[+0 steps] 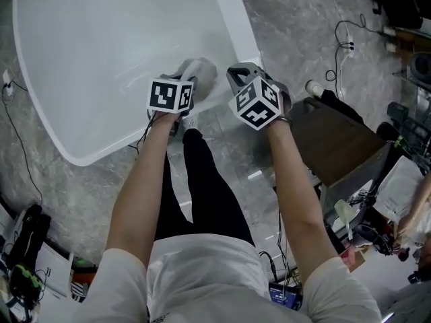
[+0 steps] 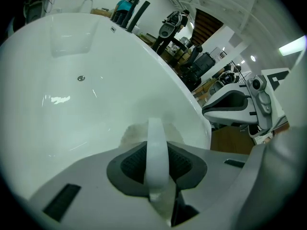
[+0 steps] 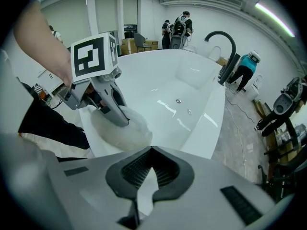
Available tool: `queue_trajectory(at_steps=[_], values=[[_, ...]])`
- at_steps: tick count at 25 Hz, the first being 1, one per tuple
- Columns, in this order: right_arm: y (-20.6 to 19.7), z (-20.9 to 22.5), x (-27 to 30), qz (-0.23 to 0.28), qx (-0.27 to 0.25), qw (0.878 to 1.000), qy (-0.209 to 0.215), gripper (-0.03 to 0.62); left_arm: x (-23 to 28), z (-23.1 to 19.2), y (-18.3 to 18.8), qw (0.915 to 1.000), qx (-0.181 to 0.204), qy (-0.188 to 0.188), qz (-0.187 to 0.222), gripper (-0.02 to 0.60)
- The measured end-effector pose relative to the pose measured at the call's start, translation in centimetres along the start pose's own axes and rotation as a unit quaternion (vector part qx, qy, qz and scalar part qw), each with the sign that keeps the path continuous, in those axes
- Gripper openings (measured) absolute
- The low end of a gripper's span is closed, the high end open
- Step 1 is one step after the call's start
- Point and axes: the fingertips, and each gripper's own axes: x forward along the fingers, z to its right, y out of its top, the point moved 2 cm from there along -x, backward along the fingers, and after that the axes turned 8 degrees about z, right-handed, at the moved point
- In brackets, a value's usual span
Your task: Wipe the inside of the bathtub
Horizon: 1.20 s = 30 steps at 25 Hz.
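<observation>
The white bathtub (image 1: 87,59) fills the upper left of the head view. My left gripper (image 1: 183,81) is at its near rim, shut on a fluffy white cloth (image 1: 202,69) that rests against the rim. In the left gripper view the cloth (image 2: 144,131) bulges past the jaws (image 2: 156,169), above the tub's inner wall (image 2: 96,104). In the right gripper view the left gripper (image 3: 115,114) presses the cloth (image 3: 124,131) onto the rim. My right gripper (image 1: 241,75) hovers just right of the cloth by the rim. Its jaws (image 3: 146,176) are shut and hold nothing.
A drain (image 3: 178,100) sits in the tub floor and a black faucet (image 3: 225,42) arches over the far rim. Cables (image 1: 343,46) and a brown box (image 1: 337,147) lie on the floor at right. People (image 3: 180,25) stand beyond the tub.
</observation>
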Motion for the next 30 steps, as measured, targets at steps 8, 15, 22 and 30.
queue_trajectory(at_steps=[8,15,22,30], values=[[-2.0,1.6,-0.9,-0.016,0.006,1.000,-0.009,0.017,1.6,2.0,0.9,1.0000,-0.002,-0.003,-0.003,0.095],[-2.0,2.4,-1.4,-0.018,0.005,1.000,-0.009,0.017,2.3,3.7,1.8,0.9995,-0.031,-0.011,-0.002,0.095],[-1.7,2.3,-0.9,-0.022,-0.012,1.000,-0.009,0.017,3.2,3.4,1.7,0.9993,-0.036,-0.002,-0.009,0.095],[-0.5,1.8,0.2,-0.008,-0.026,1.000,0.001,0.017,4.7,1.9,1.5,0.9996,-0.022,0.006,-0.014,0.095]])
